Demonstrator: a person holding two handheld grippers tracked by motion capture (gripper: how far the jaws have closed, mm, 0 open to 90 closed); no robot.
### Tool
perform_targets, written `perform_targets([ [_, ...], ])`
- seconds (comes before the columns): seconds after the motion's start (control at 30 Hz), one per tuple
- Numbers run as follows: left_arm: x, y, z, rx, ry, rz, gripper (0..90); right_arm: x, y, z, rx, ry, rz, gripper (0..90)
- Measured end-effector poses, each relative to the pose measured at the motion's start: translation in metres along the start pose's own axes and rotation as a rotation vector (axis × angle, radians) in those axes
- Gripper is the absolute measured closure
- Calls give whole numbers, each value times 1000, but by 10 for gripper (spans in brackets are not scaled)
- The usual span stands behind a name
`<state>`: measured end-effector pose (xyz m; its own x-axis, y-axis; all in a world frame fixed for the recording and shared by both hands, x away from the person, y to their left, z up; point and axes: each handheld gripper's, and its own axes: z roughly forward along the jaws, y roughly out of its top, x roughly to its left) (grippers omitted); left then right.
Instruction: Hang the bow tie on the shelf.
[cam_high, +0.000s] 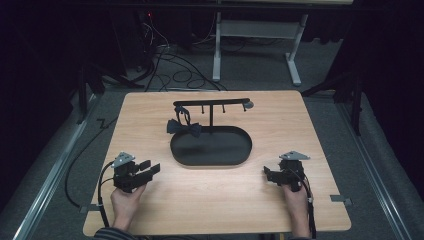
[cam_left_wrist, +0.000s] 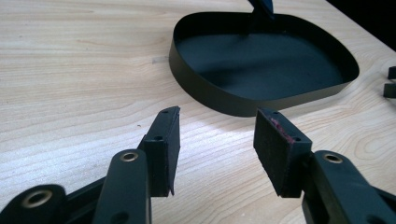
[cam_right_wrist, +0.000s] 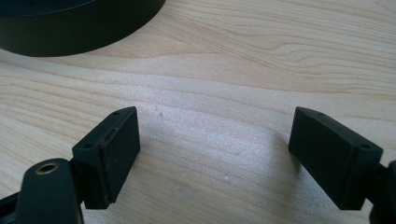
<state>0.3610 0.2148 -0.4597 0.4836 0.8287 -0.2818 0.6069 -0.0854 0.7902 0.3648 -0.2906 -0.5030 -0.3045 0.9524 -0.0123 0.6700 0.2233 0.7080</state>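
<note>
A black oval tray (cam_high: 212, 159) lies in the middle of the wooden table (cam_high: 200, 200). From its far rim rises a black T-shaped stand (cam_high: 212, 103) with small hooks under the crossbar. A black bow tie (cam_high: 184, 128) hangs by its strap from the left end of the bar and rests at the tray's far left rim. My left gripper (cam_high: 149, 166) sits low at the near left, open and empty, pointing at the tray (cam_left_wrist: 261, 70). My right gripper (cam_high: 266, 174) sits at the near right, also open and empty, with the tray wall (cam_right_wrist: 70, 32) ahead of it. Both grippers (cam_left_wrist: 217, 135) (cam_right_wrist: 215, 126) have only bare wood between their pads.
Past the far edge of the table are a white table frame (cam_high: 255, 40) and loose cables (cam_high: 175, 70) on the grey floor. Metal rails run along both sides. The right gripper's jaw tips (cam_left_wrist: 390, 81) show at the edge of the left gripper view.
</note>
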Motion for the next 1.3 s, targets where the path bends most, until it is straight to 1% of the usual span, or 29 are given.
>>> perform_targets([
  [0.2, 3, 0, 5, 8, 6, -1, 514, 0, 0, 0, 0, 0, 0, 176],
  [0.37, 5, -1, 11, 32, 16, 4, 513, 0, 0, 0, 0, 0, 0, 176],
  [0.5, 7, -2, 18, 39, 23, -2, 514, 0, 0, 0, 0, 0, 0, 176],
  [0.63, 7, -3, 23, 49, 29, 6, 511, 0, 0, 0, 0, 0, 0, 176],
  [0.7, 8, -5, 26, 56, 34, 1, 511, 0, 0, 0, 0, 0, 0, 176],
  [0.77, 9, -6, 28, 56, 38, -4, 511, 0, 0, 0, 0, 0, 1, 176],
  [0.97, 11, -7, 31, 51, 55, 3, 510, 0, 0, 0, 0, 1, 0, 176],
  [1.3, 14, -10, 43, 69, 80, 17, 505, 0, 0, 0, 0, 0, 0, 176],
])
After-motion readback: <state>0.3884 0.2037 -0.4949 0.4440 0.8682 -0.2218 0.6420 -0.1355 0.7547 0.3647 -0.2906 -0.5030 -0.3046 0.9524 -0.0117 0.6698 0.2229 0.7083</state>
